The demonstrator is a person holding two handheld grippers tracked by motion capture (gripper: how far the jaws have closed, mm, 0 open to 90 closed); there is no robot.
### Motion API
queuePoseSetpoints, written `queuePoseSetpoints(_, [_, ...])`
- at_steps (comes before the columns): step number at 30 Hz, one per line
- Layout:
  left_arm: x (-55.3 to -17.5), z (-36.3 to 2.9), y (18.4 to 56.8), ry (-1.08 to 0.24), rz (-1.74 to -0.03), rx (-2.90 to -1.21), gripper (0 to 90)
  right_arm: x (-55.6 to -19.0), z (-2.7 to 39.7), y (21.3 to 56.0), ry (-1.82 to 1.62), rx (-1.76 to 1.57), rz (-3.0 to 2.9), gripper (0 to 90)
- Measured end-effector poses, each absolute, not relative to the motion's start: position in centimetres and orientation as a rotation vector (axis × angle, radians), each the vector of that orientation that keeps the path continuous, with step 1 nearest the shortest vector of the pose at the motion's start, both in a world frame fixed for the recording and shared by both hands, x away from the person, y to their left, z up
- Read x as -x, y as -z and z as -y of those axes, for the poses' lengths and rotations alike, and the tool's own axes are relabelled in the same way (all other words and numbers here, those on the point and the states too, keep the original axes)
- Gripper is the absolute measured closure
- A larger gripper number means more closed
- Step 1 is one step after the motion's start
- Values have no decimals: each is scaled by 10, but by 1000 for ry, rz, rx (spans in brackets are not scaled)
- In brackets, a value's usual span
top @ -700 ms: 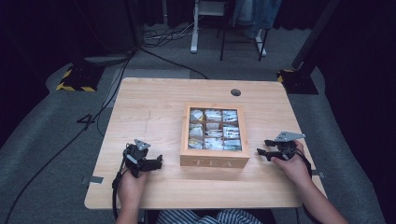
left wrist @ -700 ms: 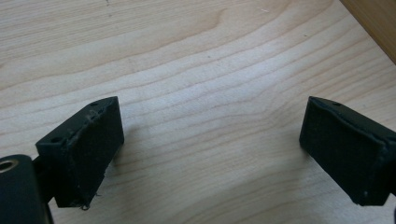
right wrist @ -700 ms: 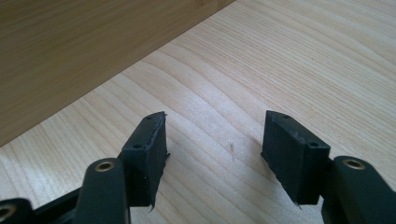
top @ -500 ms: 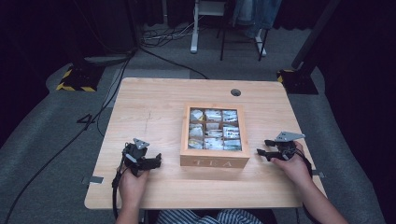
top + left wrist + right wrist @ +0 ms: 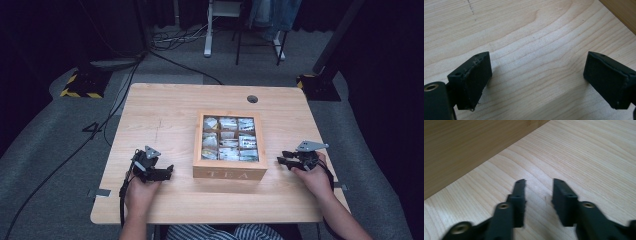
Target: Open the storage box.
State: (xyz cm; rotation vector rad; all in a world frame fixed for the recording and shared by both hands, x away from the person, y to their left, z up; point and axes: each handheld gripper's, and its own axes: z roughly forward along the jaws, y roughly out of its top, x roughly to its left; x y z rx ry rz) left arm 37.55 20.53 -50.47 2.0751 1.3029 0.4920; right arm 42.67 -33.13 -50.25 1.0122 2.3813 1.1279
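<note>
currently tea box (image 5: 229, 150) sits mid-table, lid closed, between left gripper (image 5: 165, 172) and right gripper (image 5: 281, 160); both spread, empty. approach level from opposite sides, squeeze walls evenly, avoid glass lid.

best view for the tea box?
High view: the whole tea box with its glass lid and packets inside. Left gripper view catches just a corner; right gripper view shows one plain side wall.

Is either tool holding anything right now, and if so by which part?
Nothing is held. The left tool has its jaws wide apart over bare table. The right tool is also open with nothing between its jaws, beside the wooden tea box.
</note>
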Motion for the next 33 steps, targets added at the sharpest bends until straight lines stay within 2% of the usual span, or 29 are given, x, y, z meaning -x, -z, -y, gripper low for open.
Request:
queuePoseSetpoints(1, [-376, -205, 505, -490, -1305, -2073, 87, -426, 332, 502, -1128, -1016, -2380, 745])
queuePoseSetpoints(2, [-376, -205, 505, -490, -1305, -2073, 88, -426, 332, 502, -1128, -1016, -2380, 745])
queuePoseSetpoints(4, [-377, -205, 505, -488, -1302, -2075, 88, -427, 336, 502, -1163, -1057, -2390, 864])
queuePoseSetpoints(7, [-377, -205, 505, -489, -1304, -2072, 89, -426, 339, 502, -1180, -1090, -2392, 900])
queuePoseSetpoints(18, [-378, -205, 505, -490, -1305, -2070, 92, -413, 346, 471, -1240, -1133, -2373, 900])
queuePoseSetpoints(33, [-378, -206, 505, -493, -1304, -2070, 92, -390, 315, 449, -1329, -760, -2542, 900])
